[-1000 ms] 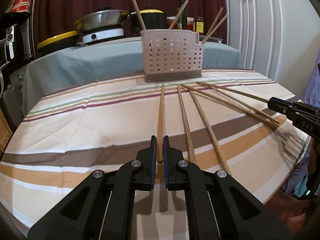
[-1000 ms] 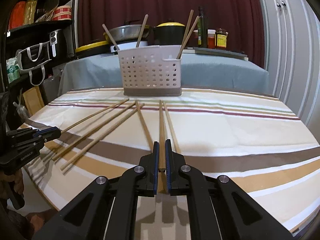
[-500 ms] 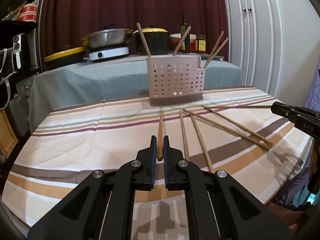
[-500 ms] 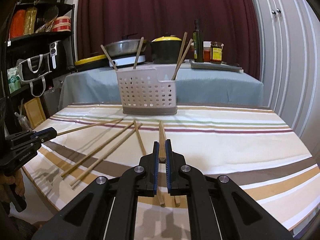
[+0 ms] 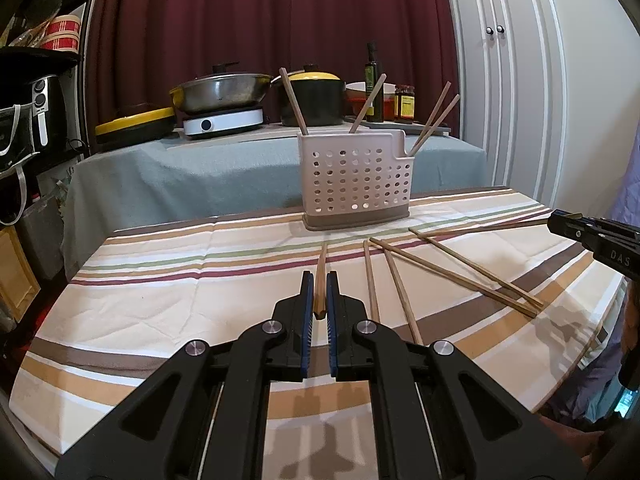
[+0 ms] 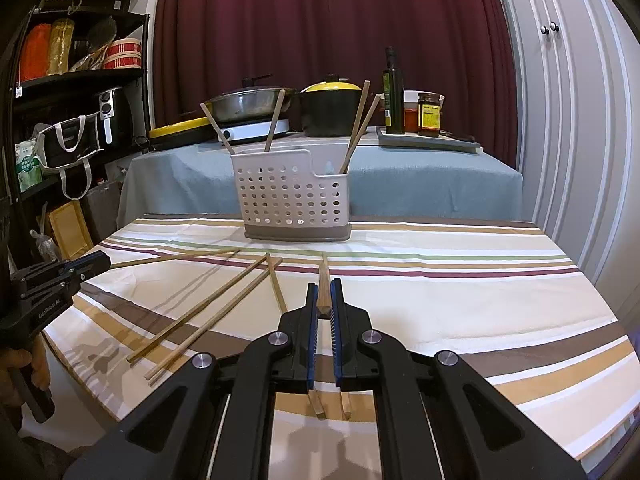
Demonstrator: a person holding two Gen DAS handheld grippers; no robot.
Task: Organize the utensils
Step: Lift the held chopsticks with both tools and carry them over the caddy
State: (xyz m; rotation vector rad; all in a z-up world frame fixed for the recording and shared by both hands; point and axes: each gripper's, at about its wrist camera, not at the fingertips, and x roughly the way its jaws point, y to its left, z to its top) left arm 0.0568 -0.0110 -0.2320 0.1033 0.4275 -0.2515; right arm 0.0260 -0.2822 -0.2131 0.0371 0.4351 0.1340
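Much of this is hidden from me. The near end of each held chopstick is buried between my pads, and I cannot tell whether either far tip touches the striped tablecloth. In the left wrist view my right claw is cut off by the frame's right edge. In the right wrist view my left claw sits at the left edge, with only part of the hand on its grip showing. Two loose sticks pass under my right fingers, and only their near ends show below.

My left claw is clamped on one chopstick. Its long axis runs straight ahead along my fingers, with the free end pointing at the perforated caddy. My right claw is closed tight on another chopstick, which is also aimed forward at the caddy from the other side of the table.

The caddy stands upright at the far edge of the cloth. Four chopsticks lean out of its top, and the wall hides their lower parts. Other loose chopsticks lie flat on the cloth between my two claws, fanned out with their far ends nearest the caddy's base.
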